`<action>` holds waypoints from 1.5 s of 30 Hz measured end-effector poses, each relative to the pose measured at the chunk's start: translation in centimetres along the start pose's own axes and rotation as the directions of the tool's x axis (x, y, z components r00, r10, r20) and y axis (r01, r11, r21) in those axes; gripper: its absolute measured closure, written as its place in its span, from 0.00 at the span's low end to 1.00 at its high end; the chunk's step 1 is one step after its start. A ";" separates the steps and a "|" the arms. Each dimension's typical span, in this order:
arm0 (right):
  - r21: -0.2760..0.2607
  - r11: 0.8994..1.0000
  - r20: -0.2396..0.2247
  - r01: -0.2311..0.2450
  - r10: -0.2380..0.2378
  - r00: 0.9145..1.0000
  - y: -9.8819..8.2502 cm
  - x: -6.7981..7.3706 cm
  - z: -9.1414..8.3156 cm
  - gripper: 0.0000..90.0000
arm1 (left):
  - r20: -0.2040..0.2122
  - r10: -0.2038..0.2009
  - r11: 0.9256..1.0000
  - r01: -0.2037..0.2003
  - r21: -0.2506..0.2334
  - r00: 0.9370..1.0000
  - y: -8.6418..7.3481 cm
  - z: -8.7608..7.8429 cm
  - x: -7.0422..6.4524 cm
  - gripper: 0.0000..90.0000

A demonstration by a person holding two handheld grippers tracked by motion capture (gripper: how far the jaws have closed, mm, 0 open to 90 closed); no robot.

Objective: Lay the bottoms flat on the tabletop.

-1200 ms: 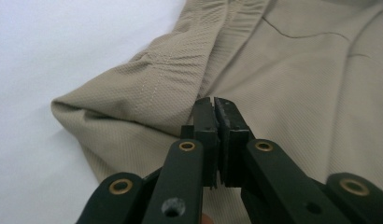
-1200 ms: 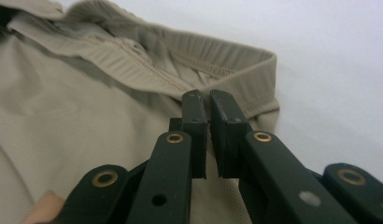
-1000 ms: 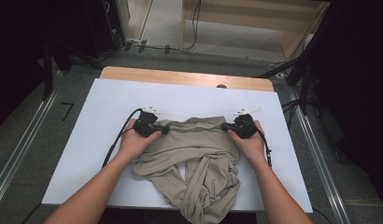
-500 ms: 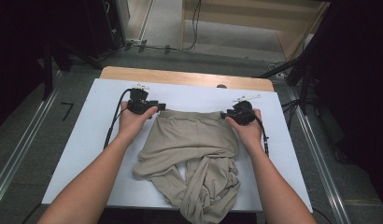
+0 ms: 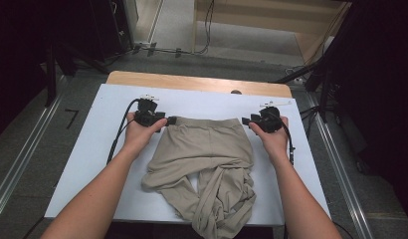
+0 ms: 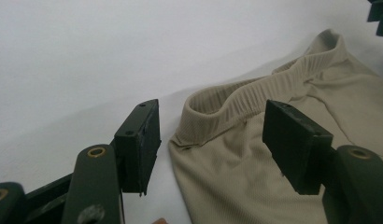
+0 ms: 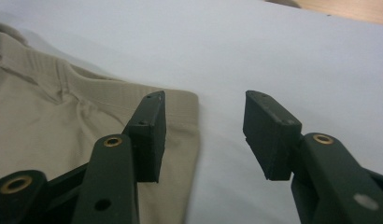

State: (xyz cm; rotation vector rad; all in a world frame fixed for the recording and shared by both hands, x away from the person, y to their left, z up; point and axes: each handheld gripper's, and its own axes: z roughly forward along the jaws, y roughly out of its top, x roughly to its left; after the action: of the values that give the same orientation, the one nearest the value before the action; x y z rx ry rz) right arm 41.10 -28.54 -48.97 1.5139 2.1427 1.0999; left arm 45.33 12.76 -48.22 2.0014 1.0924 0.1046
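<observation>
The tan trousers (image 5: pixel 207 169) lie on the white worktop (image 5: pixel 92 164), waistband (image 6: pixel 236 95) along the far edge, legs bunched toward the person. The left gripper (image 5: pixel 159 119) sits at the waistband's left corner, the right gripper (image 5: pixel 252 121) at its right corner — each hand equally near its own end. Both sets of jaws have just been opening and stand apart: cloth lies below and between them, unclamped. The waistband's long axis runs gripper to gripper — any next move likely works along it.

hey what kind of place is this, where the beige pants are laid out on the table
Probably a lab or recording studio, not a home. The pants lie on a white-covered work table, cables run across the bare floor, and dark equipment stands surround the table.
</observation>
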 end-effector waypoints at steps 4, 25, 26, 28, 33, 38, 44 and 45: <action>0.021 1.000 -0.030 0.021 -0.021 0.999 -0.1 0.4 1.0 0.51 | 0.000 -0.017 1.000 0.017 -0.005 1.000 -0.1 0.0 0.5 0.41; 0.043 0.995 0.157 -0.089 0.081 0.984 -0.1 -1.0 2.6 0.89 | -0.195 -0.036 0.995 0.053 0.083 0.980 1.3 2.8 0.8 0.73; 0.028 0.994 0.104 -0.110 0.107 0.989 -0.2 -1.3 2.5 0.85 | -0.170 -0.042 0.996 0.056 0.074 0.984 1.3 2.7 0.9 0.68; 0.017 0.996 0.032 -0.089 0.088 0.996 -0.2 -1.5 2.3 0.79 | -0.120 -0.046 0.997 0.053 0.058 0.992 1.3 2.3 1.0 0.60; 0.047 0.998 -0.015 -0.041 0.042 0.999 0.0 -0.3 3.3 0.65 | -0.147 0.017 0.994 0.000 0.113 0.989 1.0 2.7 0.6 0.59; 0.055 0.998 0.051 -0.008 0.005 0.999 -0.5 1.1 4.1 0.63 | -0.186 0.014 0.995 0.005 0.101 0.982 0.9 3.1 0.0 0.66; 0.096 0.995 0.066 0.021 -0.027 0.997 -0.3 1.6 4.0 0.92 | -0.217 0.065 0.994 -0.043 0.105 0.974 0.8 3.3 -0.2 0.93; 0.106 0.994 0.056 0.012 -0.018 0.998 -0.1 1.4 4.0 0.94 | -0.194 0.040 0.995 -0.022 0.093 0.980 0.9 3.3 0.1 0.95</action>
State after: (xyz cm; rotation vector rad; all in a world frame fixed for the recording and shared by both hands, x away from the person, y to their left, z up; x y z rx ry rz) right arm 42.93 -25.66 -51.46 1.5522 2.2012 0.9407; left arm 47.39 10.52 -49.79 2.1237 1.2081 0.2780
